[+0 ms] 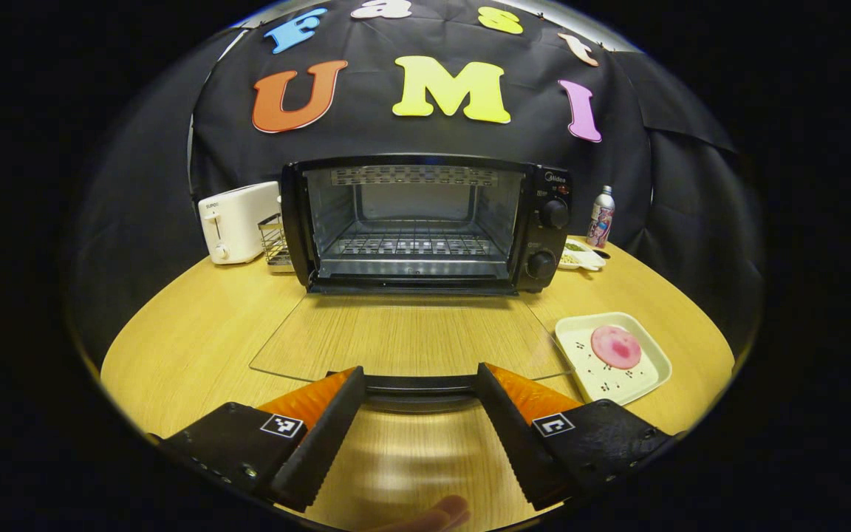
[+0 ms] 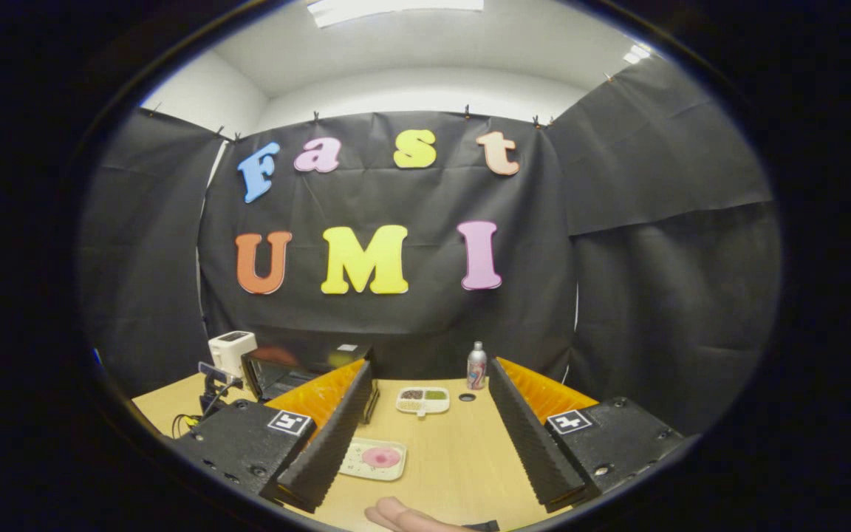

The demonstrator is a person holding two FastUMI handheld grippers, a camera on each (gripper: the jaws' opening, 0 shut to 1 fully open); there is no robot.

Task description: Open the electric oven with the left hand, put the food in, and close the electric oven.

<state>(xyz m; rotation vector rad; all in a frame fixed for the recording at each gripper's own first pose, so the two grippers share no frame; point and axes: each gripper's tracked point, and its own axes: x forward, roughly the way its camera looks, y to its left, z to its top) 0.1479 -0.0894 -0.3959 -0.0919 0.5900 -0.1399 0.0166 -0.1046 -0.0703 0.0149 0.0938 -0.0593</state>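
Now oven [image 1: 425, 222] open, food [image 1: 615, 346] R of left tongs [image 1: 420, 384]

Left gripper [image 1: 419, 378]: your two fingers have ribbed, saw-toothed inner faces and widen toward the camera into blocky mounts.
Left markings: a square black-and-white tag on each mount, at 7 and 5 o'clock; small screws on the outer mounts.
Right gripper [image 2: 431, 377]: same build, ribbed fingers, a tag on each mount, screws near the edges.
Fingertip [image 1: 436, 512]: bare, at 6 o'clock.
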